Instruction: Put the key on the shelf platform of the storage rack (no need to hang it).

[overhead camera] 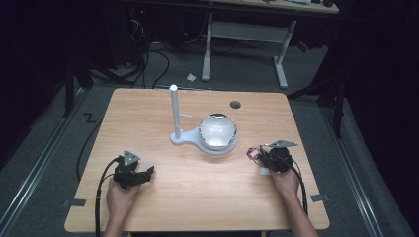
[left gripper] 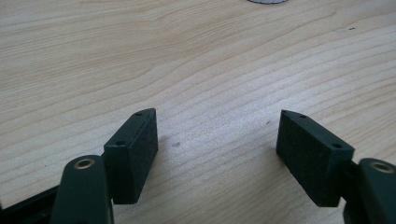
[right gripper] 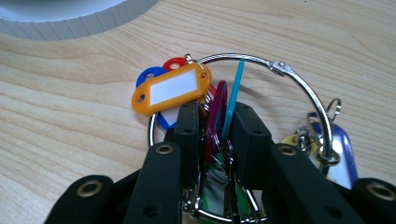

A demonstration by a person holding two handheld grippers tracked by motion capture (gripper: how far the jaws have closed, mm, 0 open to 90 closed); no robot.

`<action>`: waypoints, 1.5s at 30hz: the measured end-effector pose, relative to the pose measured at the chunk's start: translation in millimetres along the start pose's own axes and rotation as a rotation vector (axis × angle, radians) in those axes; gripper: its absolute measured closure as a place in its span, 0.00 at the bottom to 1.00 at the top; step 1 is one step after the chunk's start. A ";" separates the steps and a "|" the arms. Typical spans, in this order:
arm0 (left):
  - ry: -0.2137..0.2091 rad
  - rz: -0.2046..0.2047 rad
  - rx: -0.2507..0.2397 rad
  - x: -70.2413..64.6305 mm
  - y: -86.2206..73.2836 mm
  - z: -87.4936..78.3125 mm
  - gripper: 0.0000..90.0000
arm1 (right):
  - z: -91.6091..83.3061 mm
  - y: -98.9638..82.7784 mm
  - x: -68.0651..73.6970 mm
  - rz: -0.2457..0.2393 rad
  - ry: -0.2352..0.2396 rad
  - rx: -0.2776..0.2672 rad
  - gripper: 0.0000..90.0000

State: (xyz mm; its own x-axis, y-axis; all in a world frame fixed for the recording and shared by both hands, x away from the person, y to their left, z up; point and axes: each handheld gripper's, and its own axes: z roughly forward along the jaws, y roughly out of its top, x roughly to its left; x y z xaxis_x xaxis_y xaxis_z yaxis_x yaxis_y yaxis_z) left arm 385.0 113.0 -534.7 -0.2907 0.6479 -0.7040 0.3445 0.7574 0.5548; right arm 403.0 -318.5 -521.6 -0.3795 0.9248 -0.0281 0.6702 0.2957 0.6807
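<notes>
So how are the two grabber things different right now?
The left gripper has its jaws wide apart with just bare table between them; the right gripper is squeezed shut on a bunch of key tags on a metal ring. Both are black, hand-held and down at the table.

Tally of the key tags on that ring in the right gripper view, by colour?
Key tags on the metal ring, as far as they show:
orange tag: 1
red tag: 1
blue tags: 2
magenta tag: 1
cyan tag: 1
yellow tag: 1
Total: 7; more may be hidden behind the right tool, which is shut on the bunch.
</notes>
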 end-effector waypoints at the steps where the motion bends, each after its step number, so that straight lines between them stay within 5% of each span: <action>1: -0.002 0.002 -0.001 0.2 0.1 0.0 0.33 | -0.1 0.0 0.0 0.002 0.002 0.000 0.83; 18: -0.001 0.003 -0.001 0.2 0.1 0.0 0.33 | -7.1 0.8 -0.7 -0.004 0.029 -0.034 0.88; 25: -0.002 0.002 0.000 0.2 0.1 0.0 0.33 | -18.4 3.2 -5.5 0.018 0.045 -0.068 0.88; 45: -0.003 0.003 0.001 0.3 0.4 0.0 0.33 | -58.6 34.2 -7.9 -0.011 0.092 -0.113 0.88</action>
State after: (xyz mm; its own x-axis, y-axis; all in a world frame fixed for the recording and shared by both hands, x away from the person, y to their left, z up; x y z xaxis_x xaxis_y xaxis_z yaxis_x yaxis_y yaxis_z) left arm 385.1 113.5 -534.7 -0.2869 0.6502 -0.7035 0.3465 0.7551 0.5566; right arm 391.6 -329.7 -455.2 -0.4469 0.8942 0.0275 0.5913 0.2722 0.7591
